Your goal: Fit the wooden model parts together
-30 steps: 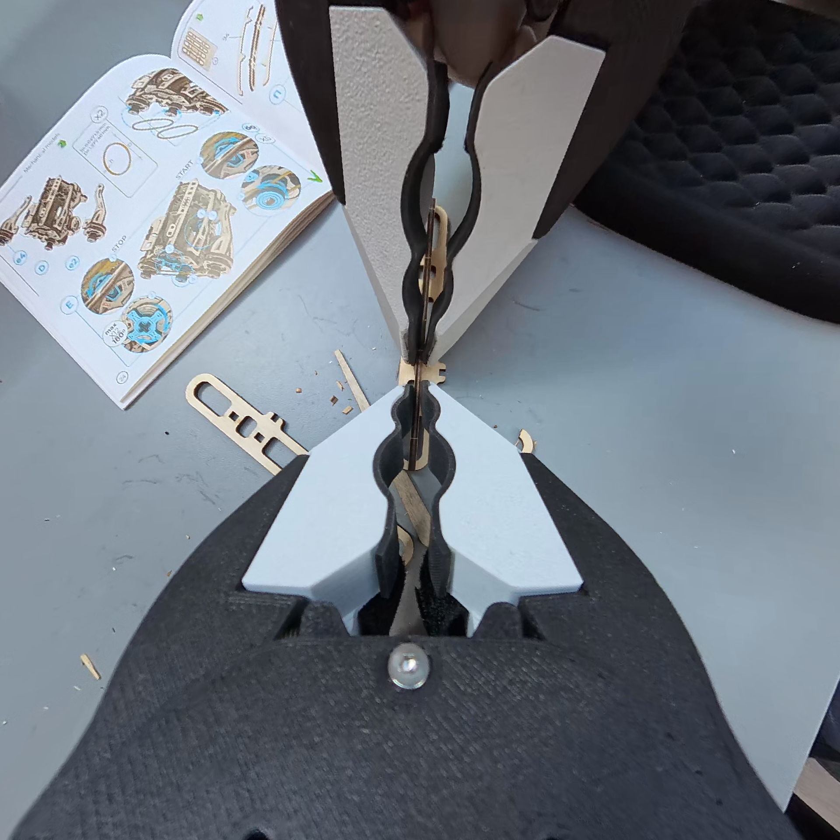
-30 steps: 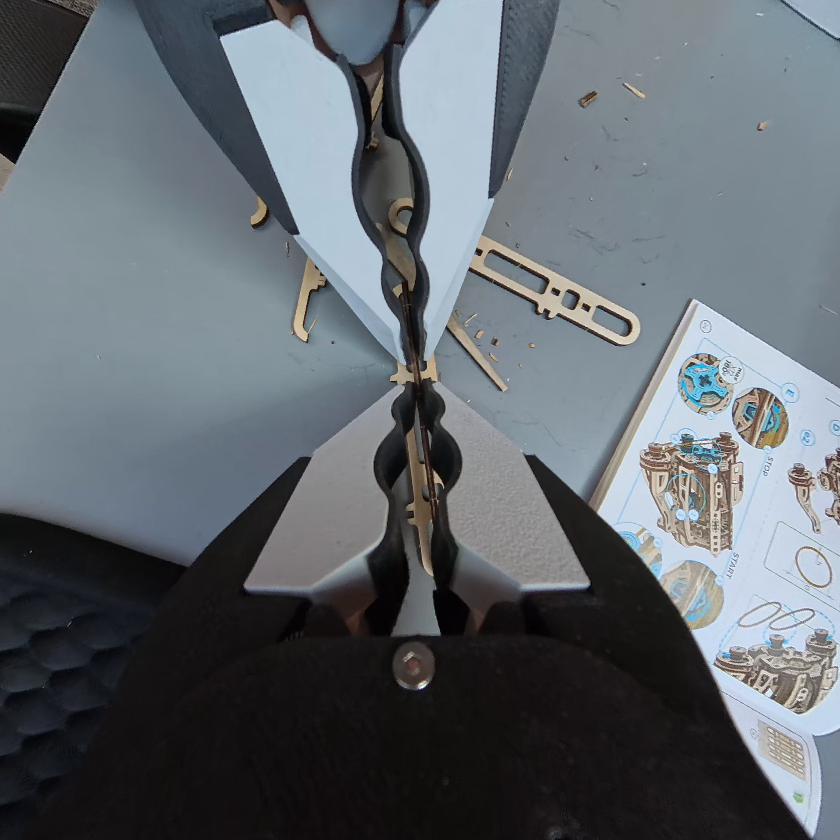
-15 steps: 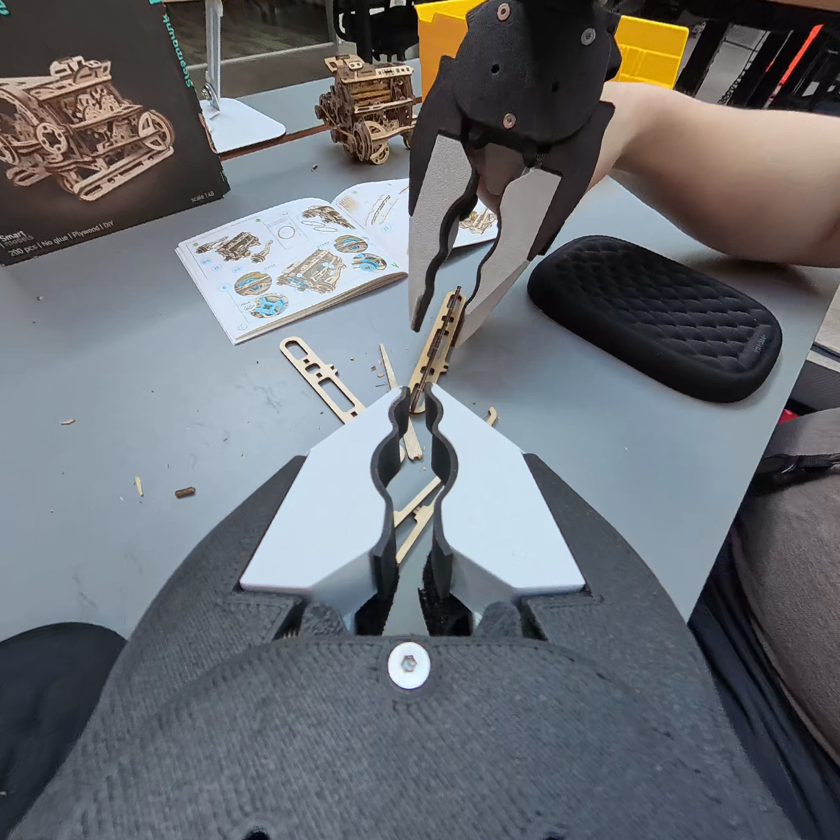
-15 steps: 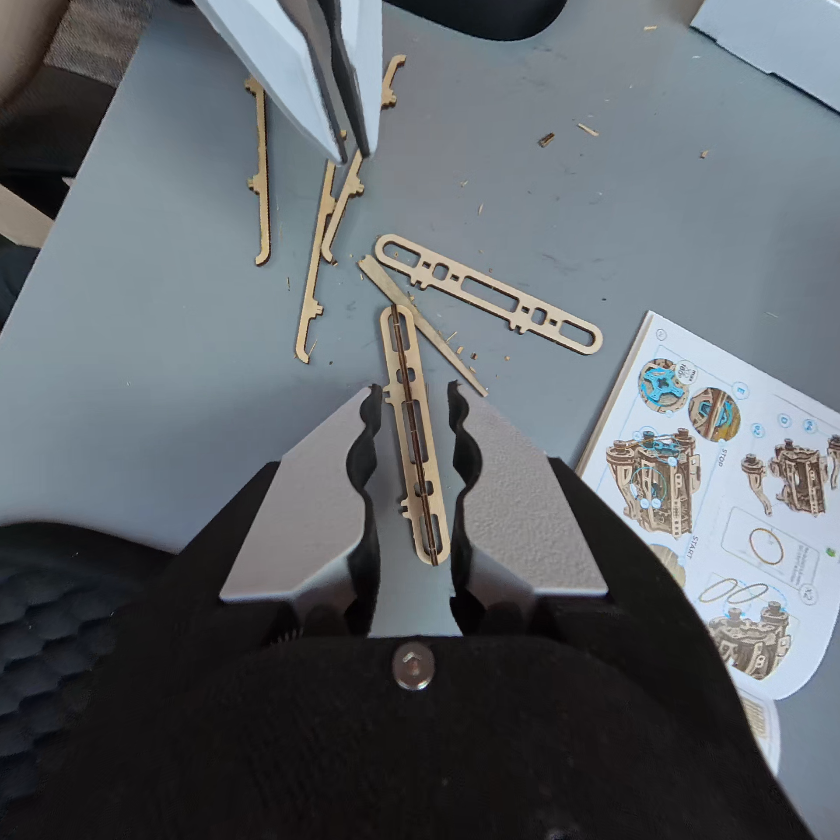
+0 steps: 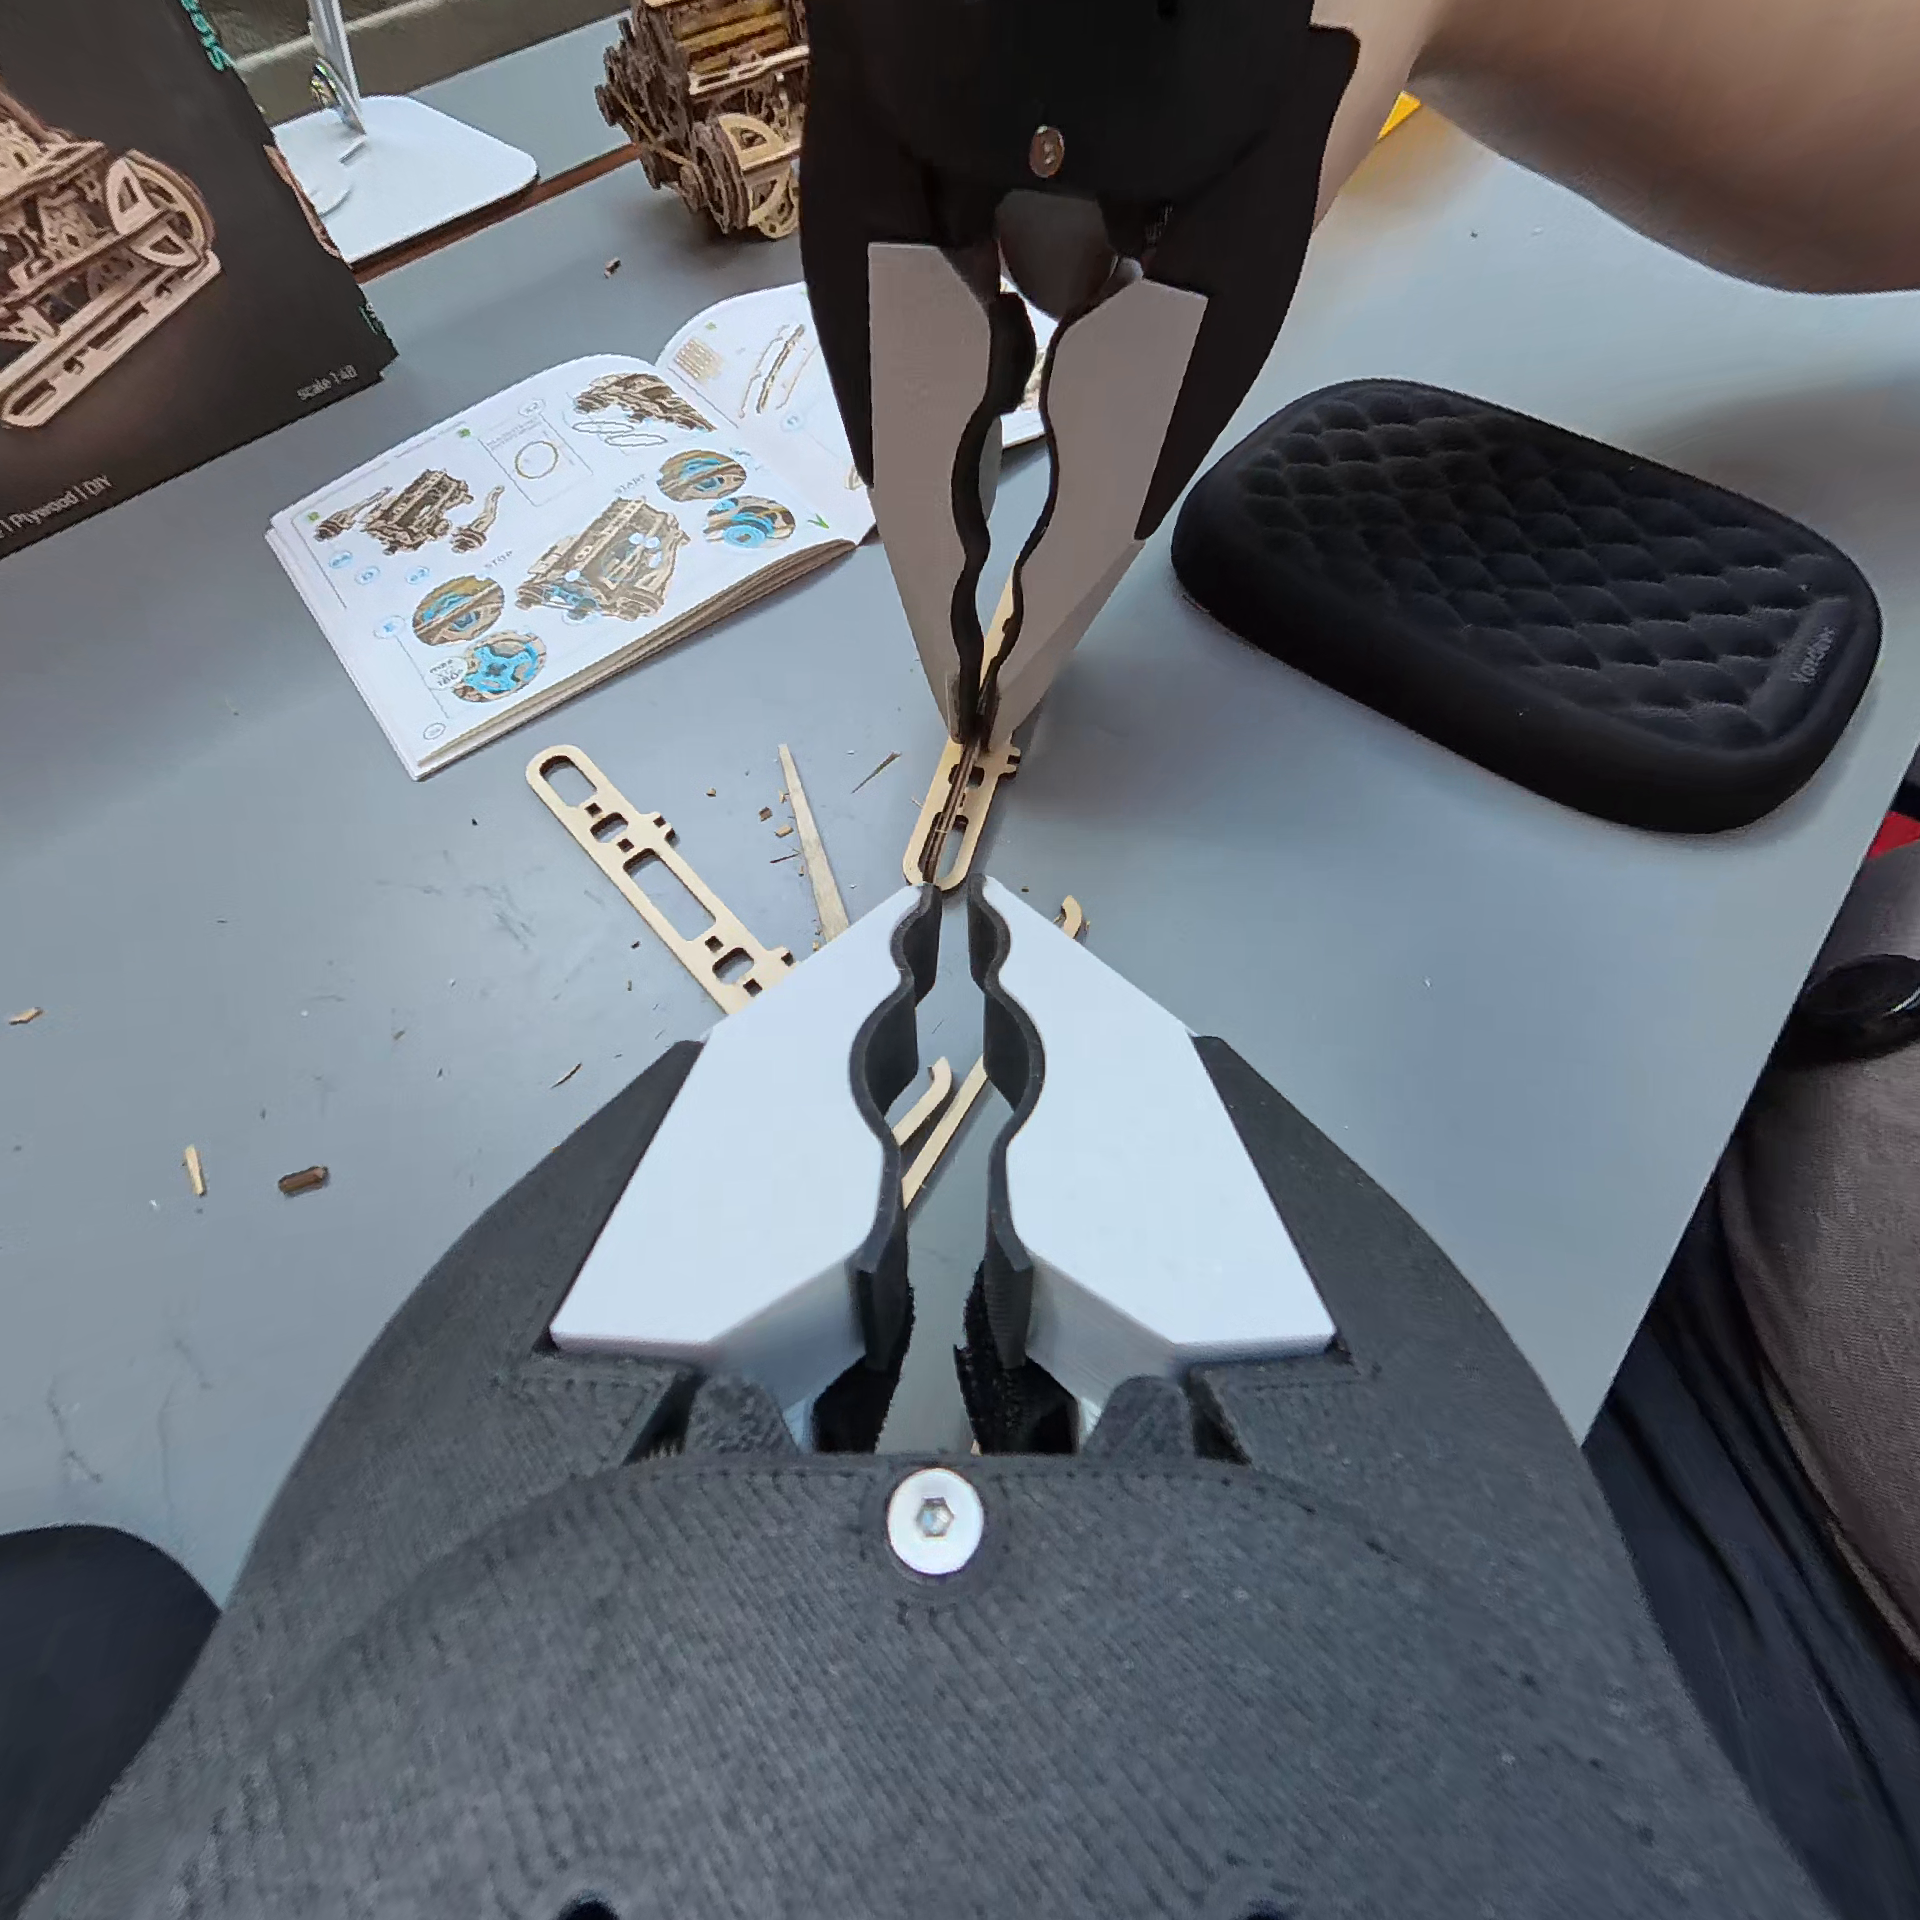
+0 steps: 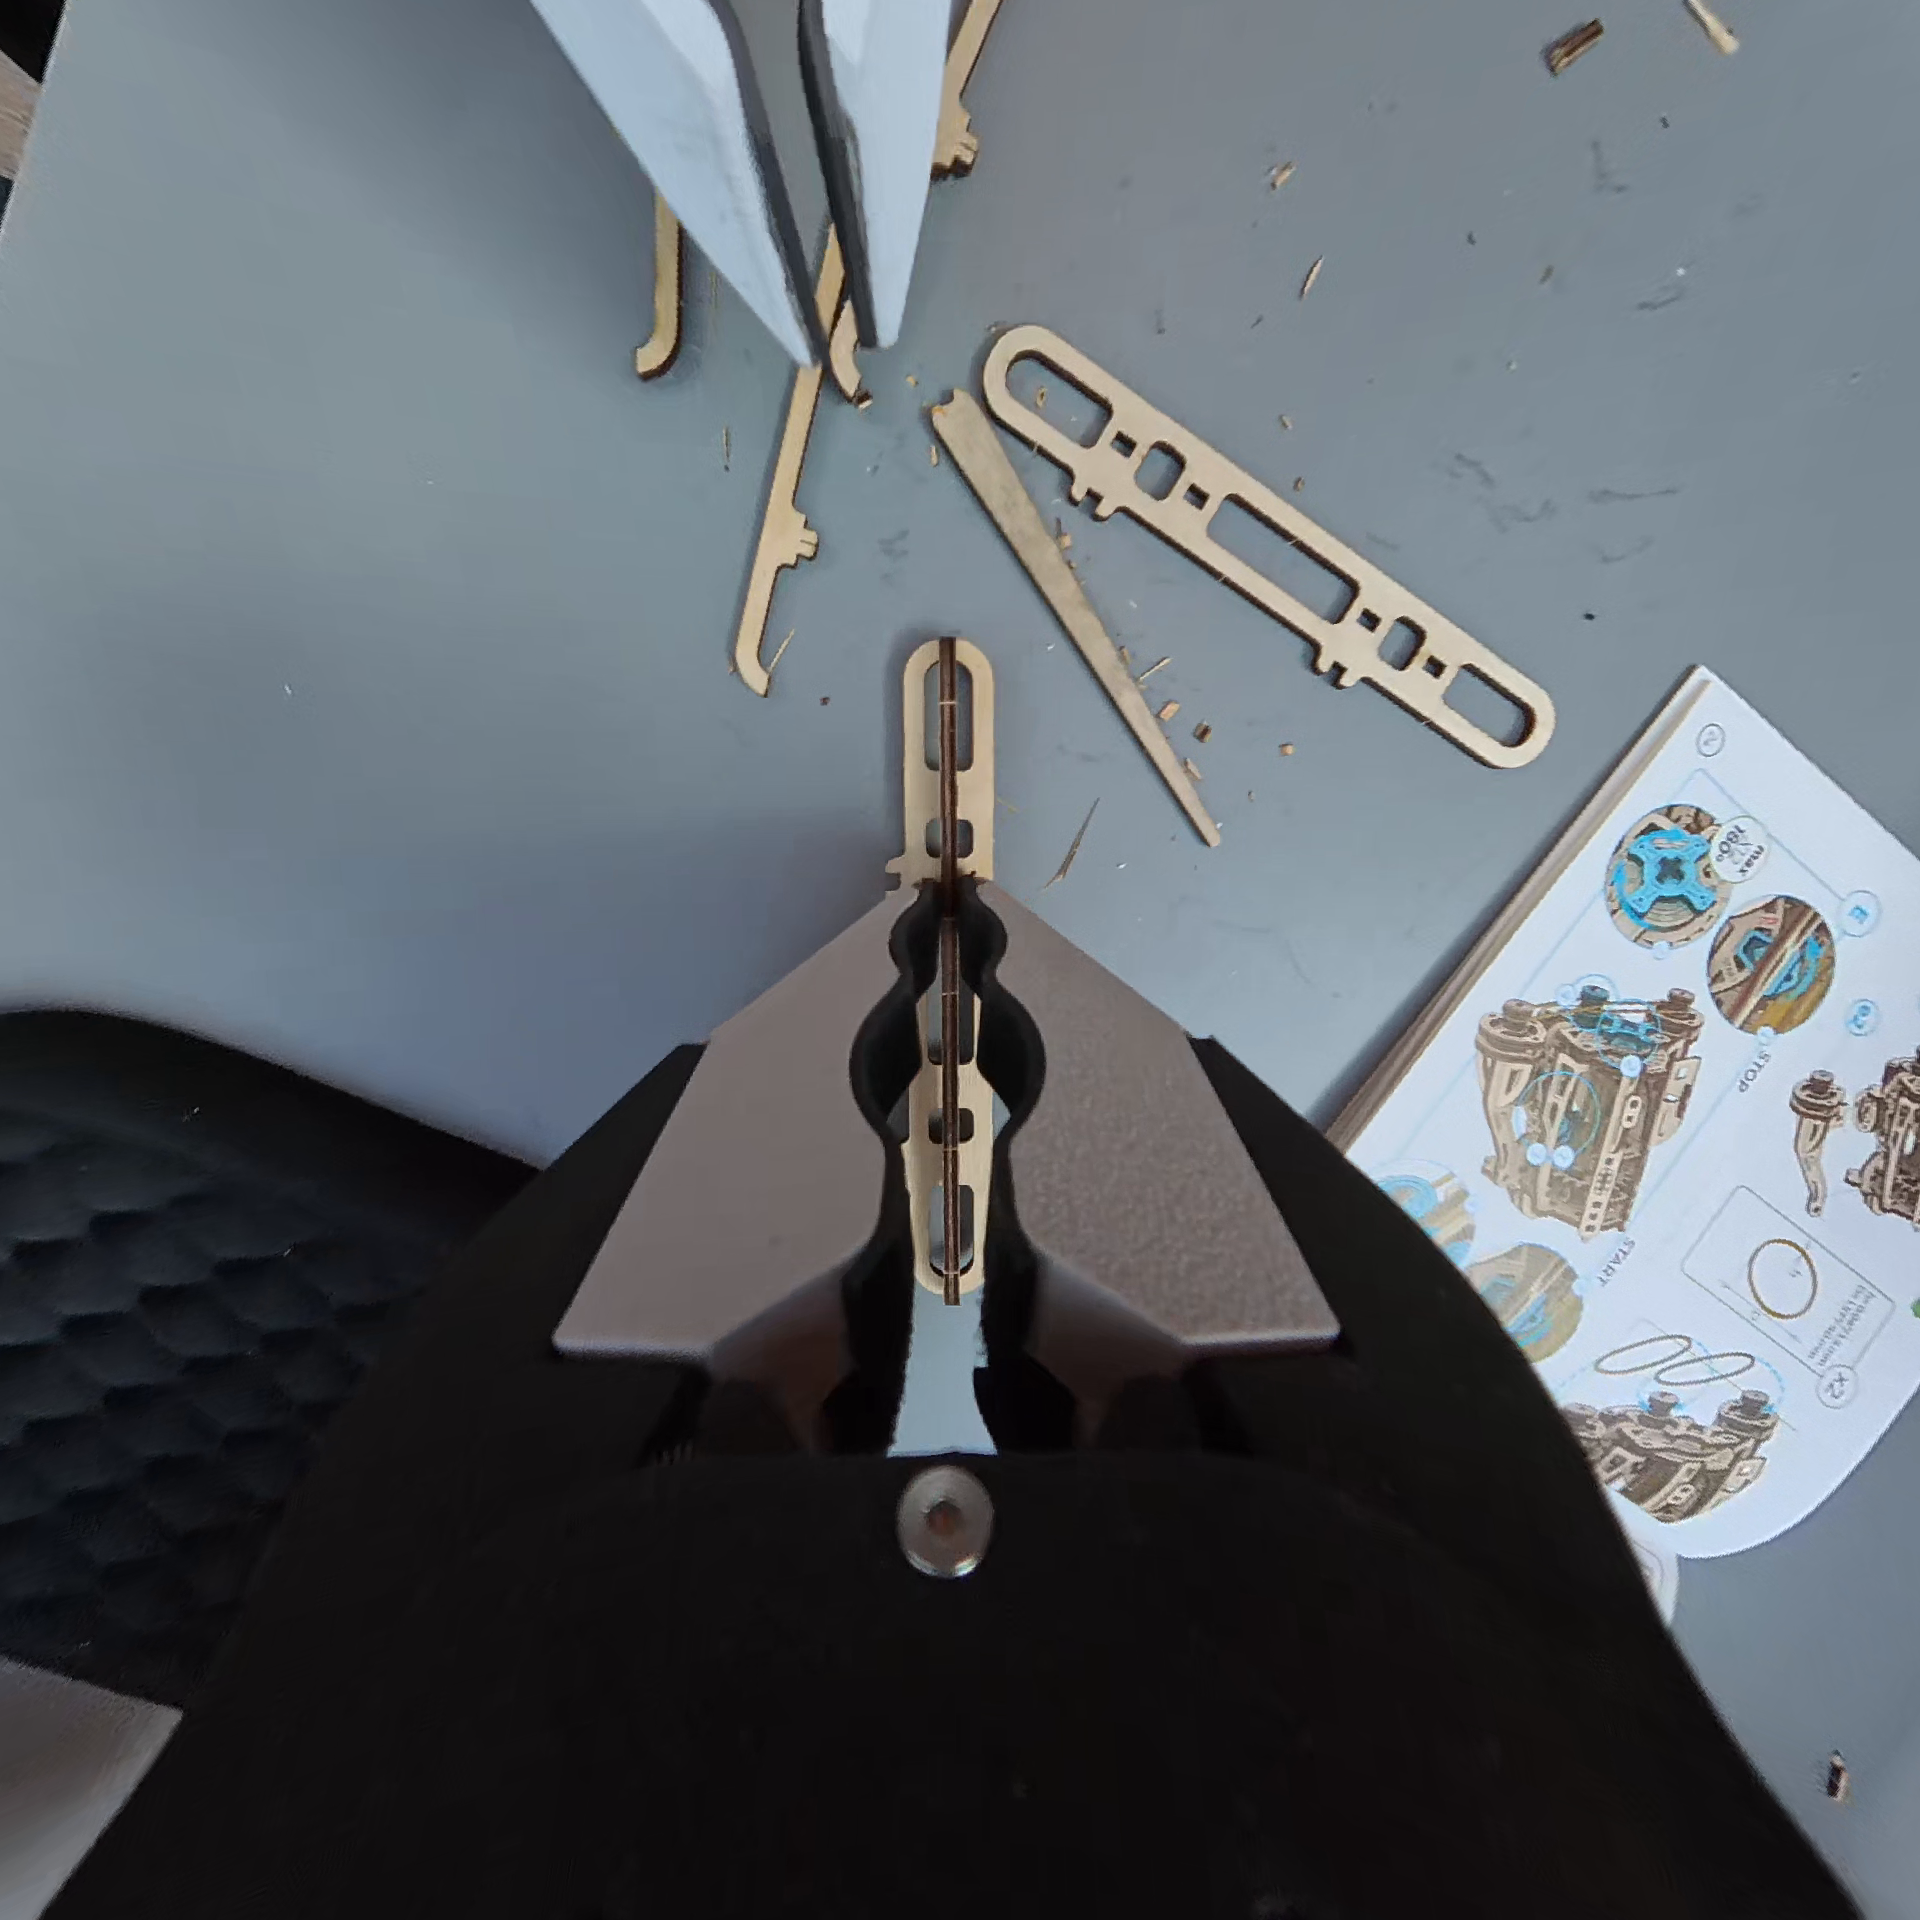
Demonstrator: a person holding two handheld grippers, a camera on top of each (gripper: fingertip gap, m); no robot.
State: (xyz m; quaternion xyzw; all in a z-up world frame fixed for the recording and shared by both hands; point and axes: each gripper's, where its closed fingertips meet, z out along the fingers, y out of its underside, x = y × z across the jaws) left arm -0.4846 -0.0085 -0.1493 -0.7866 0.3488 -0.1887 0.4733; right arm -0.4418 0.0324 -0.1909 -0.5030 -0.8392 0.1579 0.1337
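My right gripper is shut on a joined wooden part, a slotted bar with a thin strip set edge-on in it. It holds the part just above the grey table. In the left wrist view the right gripper comes from the far side with the part sticking out towards me. My left gripper is slightly open and empty, its tips just short of the part's end. It also shows at the top of the right wrist view.
A loose slotted bar, a thin wood sliver and hooked strips lie on the table. An open instruction booklet, a black wrist pad, a dark box and a finished wooden model stand around. Tip to tip, the grippers are about 8 cm apart. The thin wood sliver is about equally far from each gripper, around 5 cm.
A second ago both grippers were shut on the part, tip to tip. Both then opened and the left drew back. The right has now shut on the part again.
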